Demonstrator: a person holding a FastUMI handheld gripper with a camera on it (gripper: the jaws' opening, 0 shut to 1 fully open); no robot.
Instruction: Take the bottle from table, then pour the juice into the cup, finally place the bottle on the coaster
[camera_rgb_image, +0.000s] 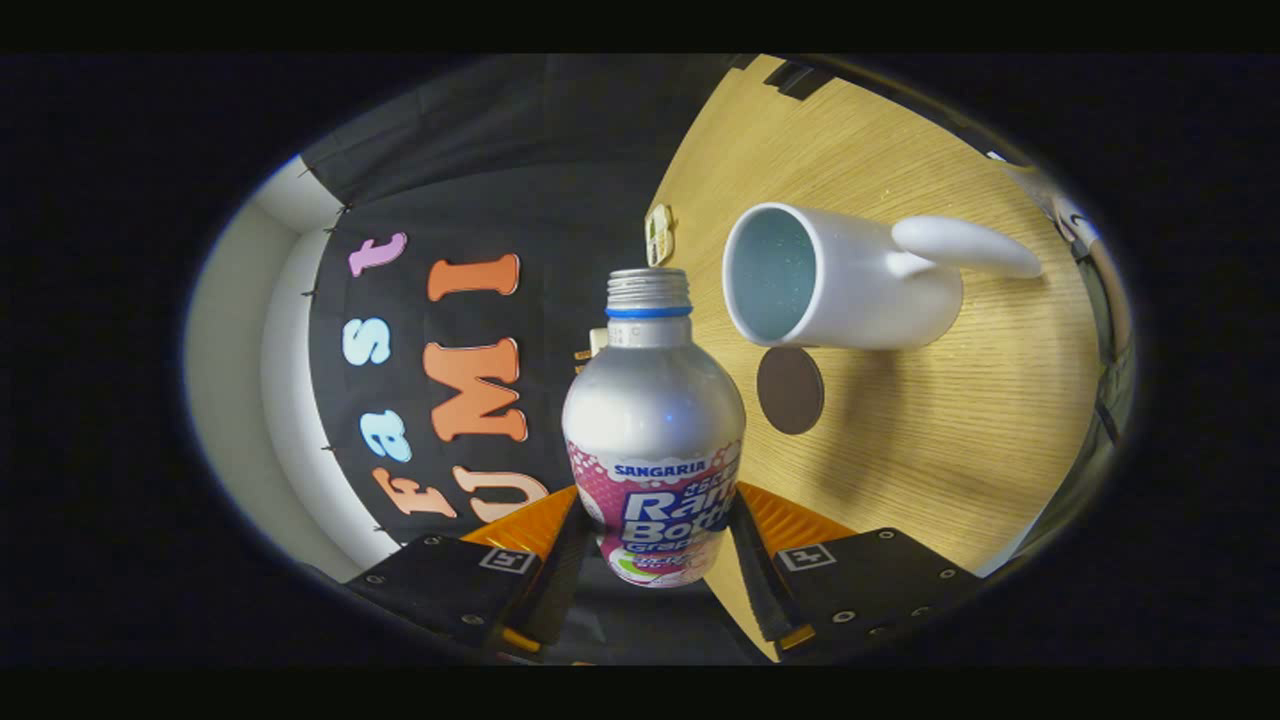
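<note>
One bottle clamped, tipped toward cup

Bottle (652, 430) sits between the two fingers, both pressing its labelled lower body, so the gripper (652, 545) is clenched on it. Cap is off; bare threaded neck with a blue ring below it points away from the fingers. Upper body is plain silver, lower part carries a pink and blue label.

Whole view is rolled: the table (930, 440) runs up the right side like a wall and the booth cloth stands on the left, so the gripper is turned hard on its side with the bottle held off the tabletop. Bottle mouth is near the cup (835, 275) rim but apart from it, just to the rim's left.

Cup is white, stands on the table, open mouth facing the camera, handle on the side away from the bottle. Inside looks pale bluish; cannot tell if liquid is in it.

Coaster (790, 390), dark round disc, lies flat on the table just beside the cup base, between cup and fingers, nothing on it.

Small pale item (660, 233) at the table's far edge beyond the bottle mouth, too small to identify.
</note>
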